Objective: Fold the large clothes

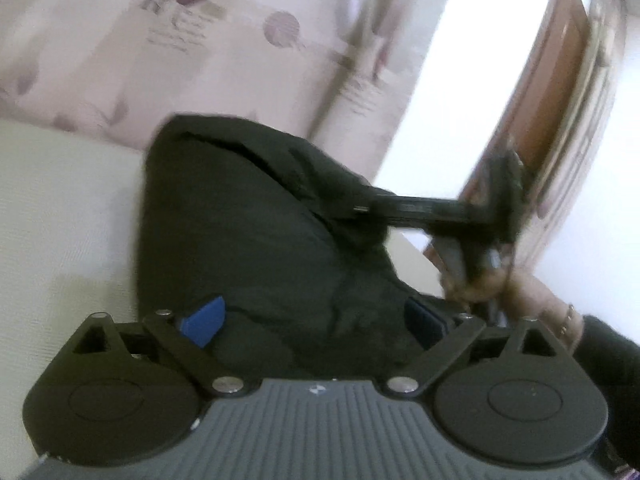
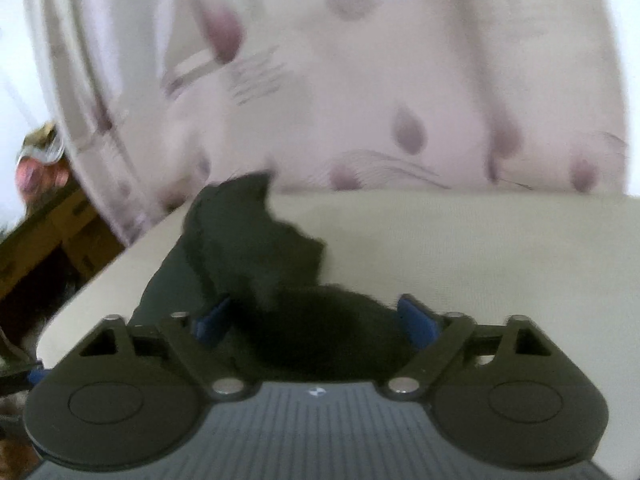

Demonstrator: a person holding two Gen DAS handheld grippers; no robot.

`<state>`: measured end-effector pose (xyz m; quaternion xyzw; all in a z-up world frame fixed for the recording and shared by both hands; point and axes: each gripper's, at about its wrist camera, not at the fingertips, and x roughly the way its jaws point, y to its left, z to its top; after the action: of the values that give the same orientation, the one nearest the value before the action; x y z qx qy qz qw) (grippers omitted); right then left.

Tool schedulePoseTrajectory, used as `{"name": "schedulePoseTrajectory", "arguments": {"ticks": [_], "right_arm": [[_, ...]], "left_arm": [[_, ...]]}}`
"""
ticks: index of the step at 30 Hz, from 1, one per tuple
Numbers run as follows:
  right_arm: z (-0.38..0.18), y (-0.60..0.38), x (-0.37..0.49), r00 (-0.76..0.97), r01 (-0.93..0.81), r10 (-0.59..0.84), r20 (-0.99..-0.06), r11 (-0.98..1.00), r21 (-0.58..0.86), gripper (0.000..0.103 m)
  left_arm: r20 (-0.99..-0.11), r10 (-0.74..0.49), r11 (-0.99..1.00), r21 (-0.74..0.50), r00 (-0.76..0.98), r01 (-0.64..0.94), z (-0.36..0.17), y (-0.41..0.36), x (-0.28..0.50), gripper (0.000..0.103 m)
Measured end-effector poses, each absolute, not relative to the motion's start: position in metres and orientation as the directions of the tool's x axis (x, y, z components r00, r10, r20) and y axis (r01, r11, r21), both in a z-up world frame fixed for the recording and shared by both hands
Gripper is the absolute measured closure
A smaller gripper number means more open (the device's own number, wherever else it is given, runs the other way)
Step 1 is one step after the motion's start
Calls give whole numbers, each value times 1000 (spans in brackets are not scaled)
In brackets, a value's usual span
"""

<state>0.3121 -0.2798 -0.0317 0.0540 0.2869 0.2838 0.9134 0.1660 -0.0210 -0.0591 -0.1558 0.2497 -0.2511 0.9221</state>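
Home bedroom: patterned curtain (image 2: 360, 80), wood door (image 1: 560, 72).

Floral curtain (image 2: 360, 80), cream bed (image 2: 480, 248), wood door (image 1: 560, 80)

The dark garment (image 1: 240, 240) was bunched up on the cream surface, a rumpled heap rather than anything laid flat. One end was pulled up into a taut peak off to the side (blurry there). A ragged edge (image 2: 256, 220) was raised toward the patterned curtain.

Soft daylight, blown-out white patches, heavy motion blur, fisheye-bent edges.
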Motion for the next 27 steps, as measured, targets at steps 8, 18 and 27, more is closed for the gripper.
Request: {"name": "schedulePoseTrajectory", "arguments": {"ticks": [8, 18, 27], "right_arm": [[-15, -276, 292, 804, -425, 385, -453, 905, 15, 85], [-95, -321, 320, 728, -310, 361, -582, 931, 191, 87], [24, -335, 309, 794, -383, 414, -445, 910, 162, 82]], "left_arm": [[-384, -612, 784, -410, 692, 466, -76, -59, 172, 0], [-409, -664, 746, -422, 626, 515, -96, -84, 191, 0], [-390, -685, 724, -466, 616, 509, -103, -81, 197, 0]]}}
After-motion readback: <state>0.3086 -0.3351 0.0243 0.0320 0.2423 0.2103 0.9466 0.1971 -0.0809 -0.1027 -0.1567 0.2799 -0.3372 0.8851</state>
